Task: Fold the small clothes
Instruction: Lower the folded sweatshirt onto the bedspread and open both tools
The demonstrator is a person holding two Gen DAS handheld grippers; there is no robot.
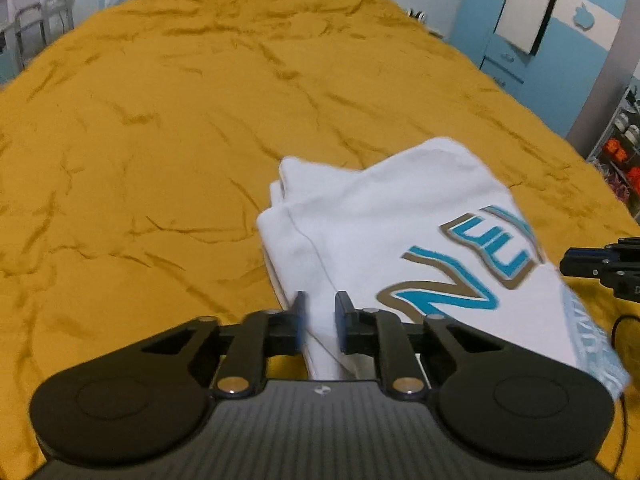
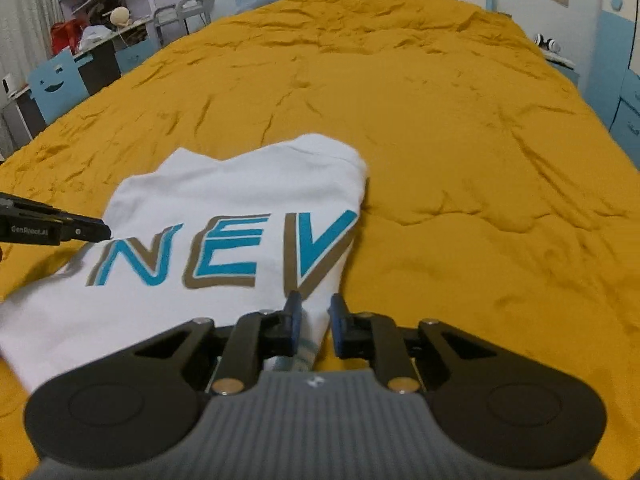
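While the white shirt (image 1: 384, 216) lies folded on the yellow bedspread (image 1: 168, 128), the left gripper (image 1: 320, 320) pinches its left edge, jaws narrowly parted around the cloth. At the right edge, the right gripper (image 2: 314, 320) clamps the shirt likewise, jaws nearly closed.

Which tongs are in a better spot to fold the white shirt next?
Neither clearly: both hold it. The left tongs pinch the left edge of the white cotton shirt with blue letters; the right tongs pinch its right edge. Probably they fold together.
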